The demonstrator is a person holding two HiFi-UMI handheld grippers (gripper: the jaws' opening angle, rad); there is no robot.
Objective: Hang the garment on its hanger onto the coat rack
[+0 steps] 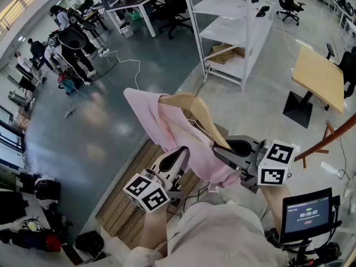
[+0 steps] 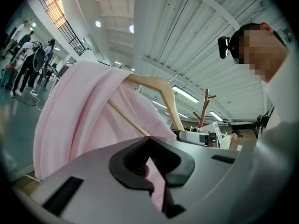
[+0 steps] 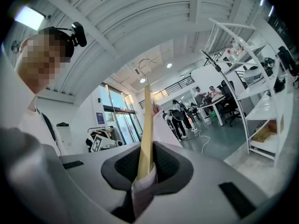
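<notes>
A pink garment [image 1: 149, 114] drapes over a wooden hanger [image 1: 192, 102], held up in front of me by both grippers. My left gripper [image 1: 179, 153] is shut on a fold of the pink fabric [image 2: 79, 111] under the hanger's arm [image 2: 159, 85]. My right gripper [image 1: 218, 150] is shut on the other end of the hanger [image 3: 146, 125], with pink cloth [image 3: 141, 191] pinched alongside the wood. The hanger's metal hook [image 3: 145, 64] points up, free. The reddish-brown coat rack [image 1: 329, 140] stands at my right, apart from the garment; the left gripper view shows the coat rack [image 2: 204, 107] beyond the hanger.
A white shelving unit [image 1: 239, 32] stands ahead, a wooden table [image 1: 320, 77] at the right. Wooden slats [image 1: 125, 204] lie under me. A small screen [image 1: 307, 211] sits at my lower right. People [image 1: 72, 43] stand far left, with a cable [image 1: 130, 65] on the floor.
</notes>
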